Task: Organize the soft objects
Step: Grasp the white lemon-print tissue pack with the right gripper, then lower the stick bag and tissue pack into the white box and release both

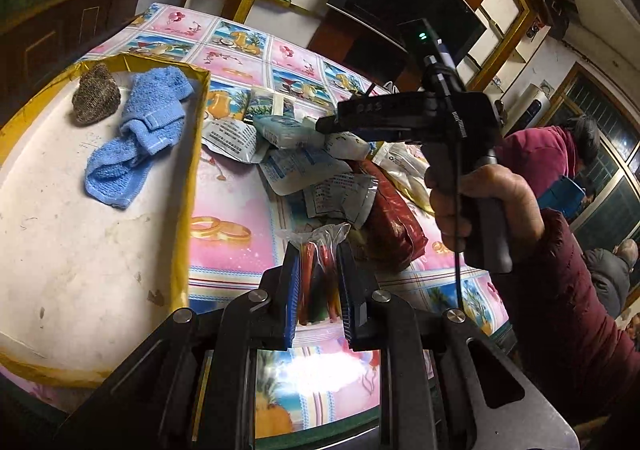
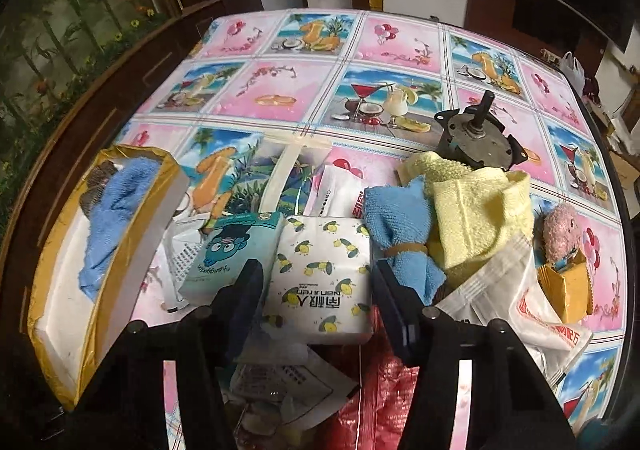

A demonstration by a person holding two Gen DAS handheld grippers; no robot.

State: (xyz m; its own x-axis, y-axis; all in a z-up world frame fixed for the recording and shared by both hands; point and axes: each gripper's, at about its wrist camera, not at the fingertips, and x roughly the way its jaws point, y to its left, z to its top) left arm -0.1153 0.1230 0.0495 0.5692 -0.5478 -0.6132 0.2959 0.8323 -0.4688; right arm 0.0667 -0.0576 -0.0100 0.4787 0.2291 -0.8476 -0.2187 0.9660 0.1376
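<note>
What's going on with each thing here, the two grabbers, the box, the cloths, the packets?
Left gripper: shut on a clear bag of coloured sticks.
Right gripper: open, fingers either side of the lemon tissue pack.
Gold box: open, holding a blue cloth and a brown knit piece.
Blue towel: rolled, banded, on the table.
Yellow towel: crumpled, in the pile.
Teal tissue pack: sealed, beside the lemon pack.
</note>
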